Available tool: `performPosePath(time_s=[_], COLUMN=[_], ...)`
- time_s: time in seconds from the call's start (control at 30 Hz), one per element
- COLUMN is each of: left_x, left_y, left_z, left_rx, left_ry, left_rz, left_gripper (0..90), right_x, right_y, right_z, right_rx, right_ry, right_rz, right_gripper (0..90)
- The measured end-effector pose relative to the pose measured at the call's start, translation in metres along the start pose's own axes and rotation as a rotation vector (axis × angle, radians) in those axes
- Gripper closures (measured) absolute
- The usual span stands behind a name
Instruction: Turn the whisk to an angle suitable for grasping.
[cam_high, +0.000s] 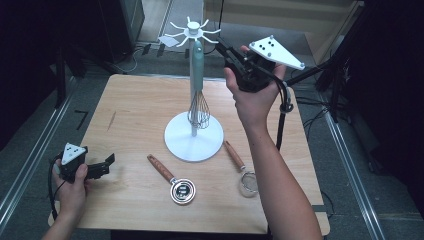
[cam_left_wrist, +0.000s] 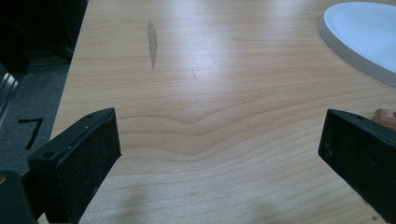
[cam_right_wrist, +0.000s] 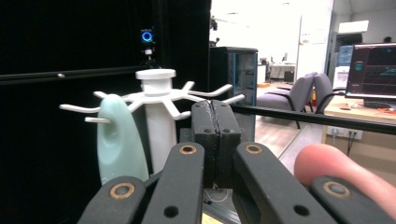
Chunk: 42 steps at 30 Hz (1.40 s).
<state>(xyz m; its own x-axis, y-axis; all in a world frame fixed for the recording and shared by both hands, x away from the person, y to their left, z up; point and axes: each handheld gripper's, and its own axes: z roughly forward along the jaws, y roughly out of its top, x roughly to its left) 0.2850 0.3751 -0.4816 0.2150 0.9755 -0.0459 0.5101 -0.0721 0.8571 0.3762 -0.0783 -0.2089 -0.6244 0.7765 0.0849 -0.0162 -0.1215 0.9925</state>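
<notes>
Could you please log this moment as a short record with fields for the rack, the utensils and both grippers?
rack: white hook stand upright mid-table
whisk: mint-handled whisk hanging from a hook
on table: wooden-handled measuring cup and wooden-handled strainer, in front of the stand's base
left gripper: open, nothing between the jaws, low at the table's left edge
right gripper: shut, empty, raised beside the hooks

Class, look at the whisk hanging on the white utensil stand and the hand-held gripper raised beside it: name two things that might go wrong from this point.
1. The right hand-held gripper, jaws shut with nothing between them, is close to the stand's prongs; a careless move might bump the utensil stand and rock it.
2. The whisk seems to hang from a single prong by its teal handle; a knock might swing it off onto the table.
</notes>
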Motion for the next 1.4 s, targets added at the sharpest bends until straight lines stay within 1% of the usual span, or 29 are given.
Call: performPosePath(time_s=[0.2,0.47,0.67,0.73,0.77,0.9,1.0,1.1,1.3,1.37,1.4], left_x=[0.0,0.0,0.0,0.0,0.0,0.0,0.0,0.0,0.0,0.0,0.0], left_y=[0.0,0.0,0.0,0.0,0.0,0.0,0.0,0.0,0.0,0.0,0.0], left_z=[0.0,0.0,0.0,0.0,0.0,0.0,0.0,0.0,0.0,0.0,0.0], left_rx=[-0.002,-0.001,0.0,0.0,0.0,0.001,-0.005,-0.005,0.001,0.001,0.0], left_ry=[0.0,0.0,-0.001,-0.001,0.0,0.0,-0.002,-0.002,0.0,0.001,0.002], left_rz=[-0.001,-0.001,0.001,0.0,0.0,0.002,-0.004,-0.005,-0.001,-0.001,-0.001], left_gripper=[0.0,0.0,0.0,0.0,0.0,0.0,0.0,0.0,0.0,0.0,0.0], right_x=[0.009,0.022,0.027,0.028,0.028,0.029,0.028,0.024,0.014,0.013,0.011], right_y=[-0.002,-0.005,-0.006,-0.006,-0.006,-0.005,-0.008,-0.014,-0.029,-0.034,-0.037], right_z=[-0.003,-0.003,-0.004,-0.005,-0.005,-0.006,-0.007,-0.01,-0.019,-0.022,-0.023], right_rx=[0.003,0.014,0.018,0.013,0.008,0.011,0.032,0.05,0.121,0.144,0.154], right_ry=[0.024,0.046,0.062,0.08,0.083,0.084,0.083,0.086,0.072,0.06,0.062], right_rz=[-0.007,-0.047,-0.057,-0.056,-0.065,-0.068,-0.062,-0.073,-0.084,-0.096,-0.099], right_gripper=[90.0,90.0,90.0,90.0,90.0,90.0,90.0,84.4,72.4,69.8,68.2])
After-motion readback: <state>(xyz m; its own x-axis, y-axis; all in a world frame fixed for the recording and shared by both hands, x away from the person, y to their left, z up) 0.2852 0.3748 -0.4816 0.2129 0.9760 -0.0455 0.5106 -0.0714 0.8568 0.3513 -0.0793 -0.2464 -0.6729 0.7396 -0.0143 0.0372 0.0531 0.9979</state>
